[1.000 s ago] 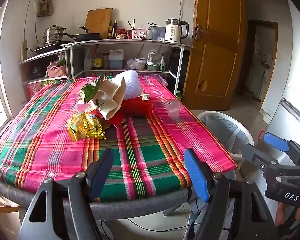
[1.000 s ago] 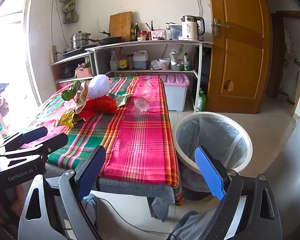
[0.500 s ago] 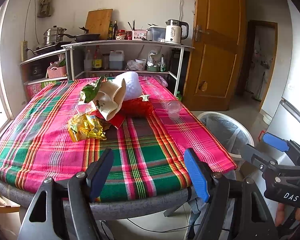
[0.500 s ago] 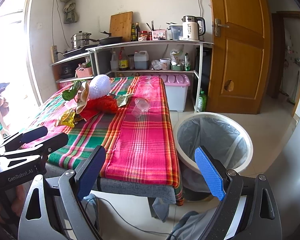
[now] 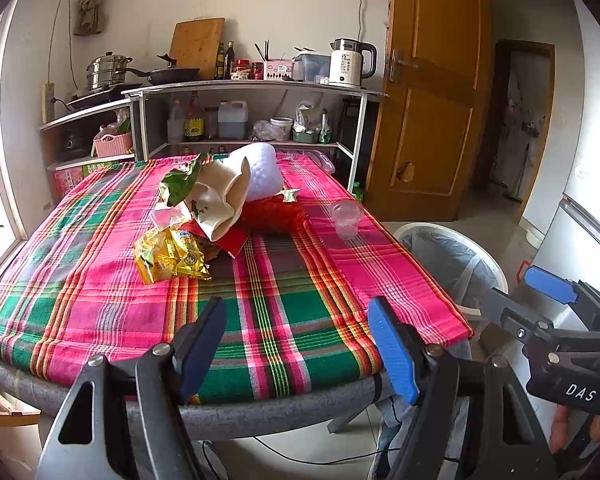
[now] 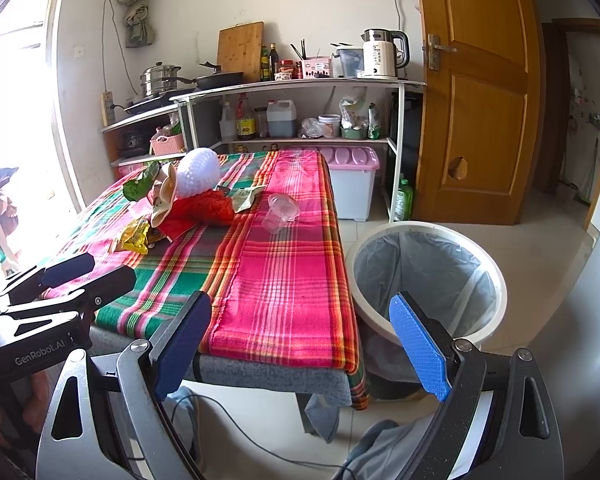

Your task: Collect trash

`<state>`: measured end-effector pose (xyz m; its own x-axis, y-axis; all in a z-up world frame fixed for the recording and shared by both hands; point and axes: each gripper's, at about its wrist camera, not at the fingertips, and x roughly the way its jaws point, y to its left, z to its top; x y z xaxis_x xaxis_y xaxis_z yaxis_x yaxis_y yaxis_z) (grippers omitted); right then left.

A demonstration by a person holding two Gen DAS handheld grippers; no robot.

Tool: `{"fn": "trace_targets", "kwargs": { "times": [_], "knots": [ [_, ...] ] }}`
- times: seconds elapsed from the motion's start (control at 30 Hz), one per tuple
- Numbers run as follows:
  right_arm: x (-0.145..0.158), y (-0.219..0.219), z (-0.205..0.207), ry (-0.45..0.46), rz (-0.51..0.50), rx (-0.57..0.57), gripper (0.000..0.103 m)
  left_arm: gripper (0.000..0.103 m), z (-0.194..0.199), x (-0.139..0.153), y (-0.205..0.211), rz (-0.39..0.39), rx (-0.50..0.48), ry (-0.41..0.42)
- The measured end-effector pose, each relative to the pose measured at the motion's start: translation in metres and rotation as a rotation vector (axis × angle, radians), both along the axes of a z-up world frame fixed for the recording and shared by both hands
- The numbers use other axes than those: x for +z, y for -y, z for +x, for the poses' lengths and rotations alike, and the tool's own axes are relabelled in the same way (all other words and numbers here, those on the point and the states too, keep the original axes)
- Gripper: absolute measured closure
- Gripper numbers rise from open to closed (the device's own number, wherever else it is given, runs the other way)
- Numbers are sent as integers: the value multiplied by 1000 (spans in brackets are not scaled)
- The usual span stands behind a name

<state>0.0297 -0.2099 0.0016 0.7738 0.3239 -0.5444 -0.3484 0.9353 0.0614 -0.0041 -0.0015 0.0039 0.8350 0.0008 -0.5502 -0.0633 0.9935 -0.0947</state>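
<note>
A heap of trash lies mid-table: a yellow snack wrapper (image 5: 168, 256), a beige paper bag (image 5: 220, 200), a green wrapper (image 5: 180, 184), a white foam net (image 5: 262, 172), a red mesh bag (image 5: 272, 214) and a clear plastic cup (image 5: 345, 219). The white bin with a grey liner (image 6: 424, 276) stands on the floor right of the table. My left gripper (image 5: 296, 344) is open and empty over the table's near edge. My right gripper (image 6: 300, 344) is open and empty, short of the table corner and the bin.
The table has a pink and green plaid cloth (image 5: 100, 292). Behind it stand shelves (image 5: 252, 88) with pots, bottles and a kettle (image 5: 350, 62). A pink-lidded box (image 6: 352, 184) sits on the floor by a wooden door (image 6: 476, 100).
</note>
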Motion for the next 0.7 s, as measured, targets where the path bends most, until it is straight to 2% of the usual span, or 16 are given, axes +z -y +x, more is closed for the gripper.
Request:
{"fn": "trace_targets", "kwargs": {
  "times": [0.7],
  "knots": [
    [-1, -2, -1, -5, 0, 1, 12, 28, 1, 0, 3, -1, -5, -1]
  ]
}}
